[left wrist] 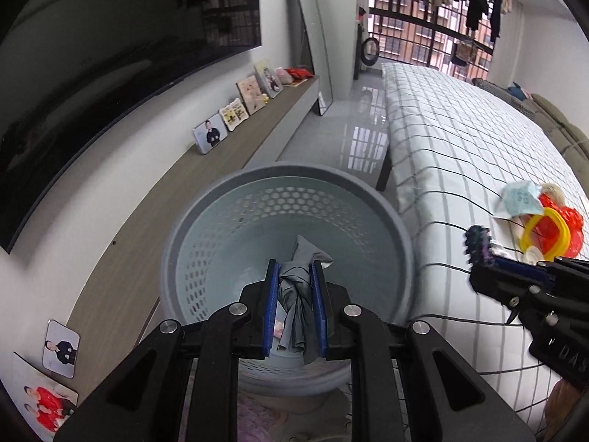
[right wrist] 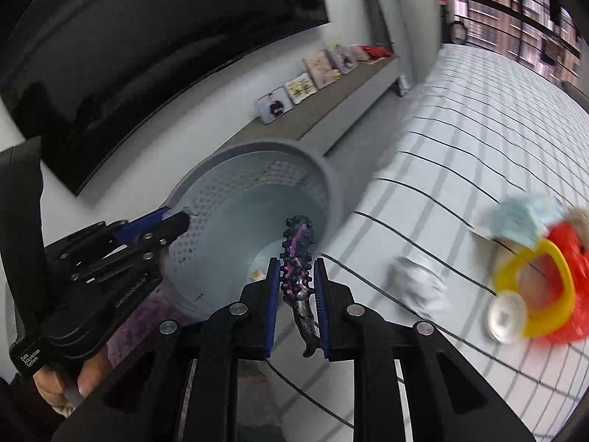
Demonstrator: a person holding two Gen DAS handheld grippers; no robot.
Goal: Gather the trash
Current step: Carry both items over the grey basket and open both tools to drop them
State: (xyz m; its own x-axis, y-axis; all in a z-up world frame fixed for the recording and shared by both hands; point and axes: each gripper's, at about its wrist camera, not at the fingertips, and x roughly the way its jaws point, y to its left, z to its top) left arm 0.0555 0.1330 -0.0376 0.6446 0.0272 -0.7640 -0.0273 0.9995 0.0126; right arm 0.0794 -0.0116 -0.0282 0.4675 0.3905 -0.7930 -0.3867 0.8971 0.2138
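My left gripper [left wrist: 294,269] is shut on a crumpled grey cloth [left wrist: 298,294] and hangs over the open mouth of a grey perforated basket [left wrist: 257,173]. A small scrap lies on the basket's floor [right wrist: 256,274]. My right gripper [right wrist: 296,263] is shut on a knobby purple-and-black strip [right wrist: 296,246], at the bed's edge beside the basket [right wrist: 331,180]. The right gripper [left wrist: 478,254] also shows at the right of the left wrist view. On the bed lie a blue face mask [right wrist: 519,221], a red bag [right wrist: 574,254], a yellow ring [right wrist: 552,316], a white lid [right wrist: 506,316] and a white tissue [right wrist: 416,283].
The bed [left wrist: 460,129] with a checked sheet fills the right side. A low wooden shelf [left wrist: 228,154] with several photo frames runs along the left wall under a dark TV [left wrist: 110,55]. A mirror [left wrist: 313,44] leans at the far end. A hand [right wrist: 55,386] holds the left gripper.
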